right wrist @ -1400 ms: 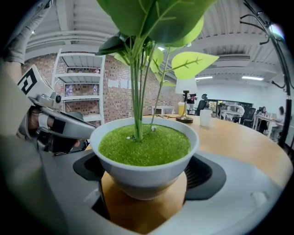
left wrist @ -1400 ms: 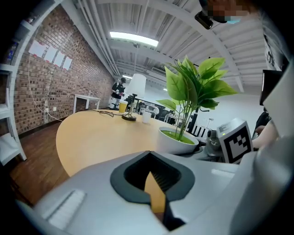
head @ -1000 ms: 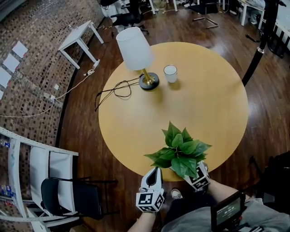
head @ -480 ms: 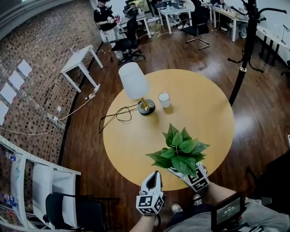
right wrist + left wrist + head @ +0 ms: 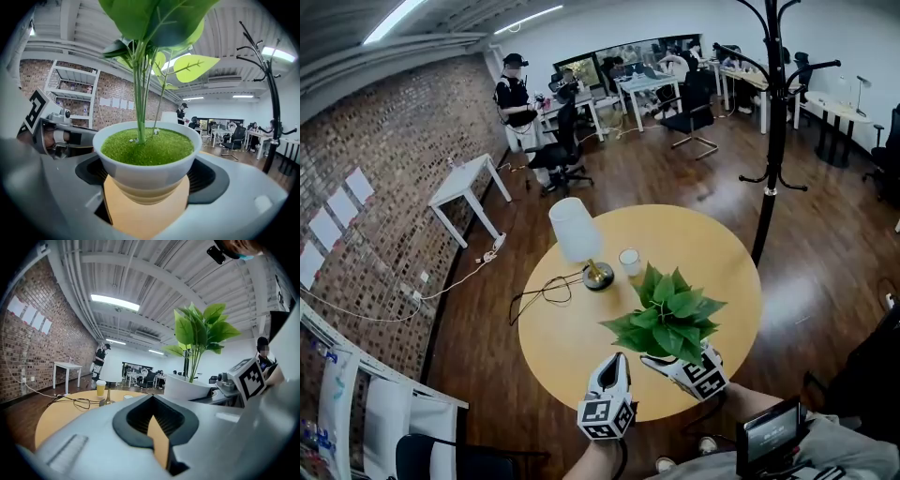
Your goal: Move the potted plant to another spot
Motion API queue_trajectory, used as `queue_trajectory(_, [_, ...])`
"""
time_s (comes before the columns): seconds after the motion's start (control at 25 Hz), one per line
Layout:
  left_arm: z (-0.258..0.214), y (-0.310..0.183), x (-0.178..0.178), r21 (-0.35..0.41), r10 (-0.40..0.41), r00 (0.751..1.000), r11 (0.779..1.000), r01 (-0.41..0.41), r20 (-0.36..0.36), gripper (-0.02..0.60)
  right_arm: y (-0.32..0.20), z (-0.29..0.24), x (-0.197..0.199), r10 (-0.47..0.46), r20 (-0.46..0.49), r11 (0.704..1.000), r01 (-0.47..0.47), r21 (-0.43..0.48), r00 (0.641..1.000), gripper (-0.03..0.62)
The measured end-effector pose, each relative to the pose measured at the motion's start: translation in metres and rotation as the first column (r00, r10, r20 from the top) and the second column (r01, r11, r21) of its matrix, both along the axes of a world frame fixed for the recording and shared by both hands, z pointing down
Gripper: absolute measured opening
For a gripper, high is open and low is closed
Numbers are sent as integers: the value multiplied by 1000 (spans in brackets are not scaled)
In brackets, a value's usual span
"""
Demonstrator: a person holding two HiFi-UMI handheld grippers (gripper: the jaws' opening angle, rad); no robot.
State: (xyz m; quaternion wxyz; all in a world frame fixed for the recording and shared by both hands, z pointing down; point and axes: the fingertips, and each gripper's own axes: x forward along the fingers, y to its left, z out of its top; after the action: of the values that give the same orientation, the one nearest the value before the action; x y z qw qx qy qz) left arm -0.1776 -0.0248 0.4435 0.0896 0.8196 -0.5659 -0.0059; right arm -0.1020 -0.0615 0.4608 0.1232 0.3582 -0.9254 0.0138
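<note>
The potted plant point(image 5: 667, 319), broad green leaves in a white bowl-shaped pot point(image 5: 145, 154), sits between the jaws of my right gripper point(image 5: 146, 190), which is shut on the pot's lower wall. In the head view the right gripper point(image 5: 675, 366) holds it over the front part of the round wooden table point(image 5: 712, 253); the leaves hide the pot there. My left gripper point(image 5: 616, 364) hovers just left of the plant, shut and empty. The left gripper view has the pot point(image 5: 187, 387) and its leaves on the right.
A white-shaded lamp point(image 5: 577, 234) with a black cable point(image 5: 544, 292) and a pale cup point(image 5: 629, 262) stand at the table's far left. A black coat rack point(image 5: 773, 122) rises by the table's far right edge. A small white table point(image 5: 469, 183), desks, chairs and people fill the back.
The head view has tilted up and drawn back, so more of the room shows. The plant, still in the right gripper, now sits further in over the table. The left gripper stays beside it.
</note>
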Motion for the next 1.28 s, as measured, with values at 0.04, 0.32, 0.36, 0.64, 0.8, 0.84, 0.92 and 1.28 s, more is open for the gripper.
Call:
queue_trajectory(0.04, [-5, -1, 1, 9, 7, 1000, 1000, -7, -1, -8, 1, -4, 0, 3, 0, 1000, -3, 4, 1000, 511])
queue_trajectory(0.32, [-10, -5, 5, 24, 60, 998, 998, -60, -7, -8, 3, -3, 3, 45, -8, 999, -45, 3, 999, 511])
queue_trajectory(0.36, [-9, -6, 8, 21, 72, 997, 997, -72, -9, -8, 1, -3, 5, 56, -9, 998, -56, 2, 998, 511])
queue_trajectory(0.64, [-2, -36, 33, -6, 124, 992, 992, -124, -2, -8, -31, 0, 28, 101, -7, 995, -101, -7, 995, 511])
queue_trajectory(0.8, [7, -55, 39, -10, 123, 992, 992, -123, 12, -8, -51, 9, 34, 104, -5, 995, -104, -8, 995, 511])
queue_trajectory(0.84, [9, -63, 41, -13, 119, 993, 993, -119, 13, -8, -58, 12, 36, 101, -8, 995, -101, -10, 995, 511])
queue_trajectory(0.92, [11, -89, 48, -22, 107, 994, 994, -106, 11, -8, -84, 15, 43, 89, -14, 996, -89, -17, 996, 511])
queue_trajectory(1.28, [19, -171, 71, -56, 61, 998, 997, -60, 19, -8, -166, 25, 59, 39, -15, 998, -39, -42, 999, 511])
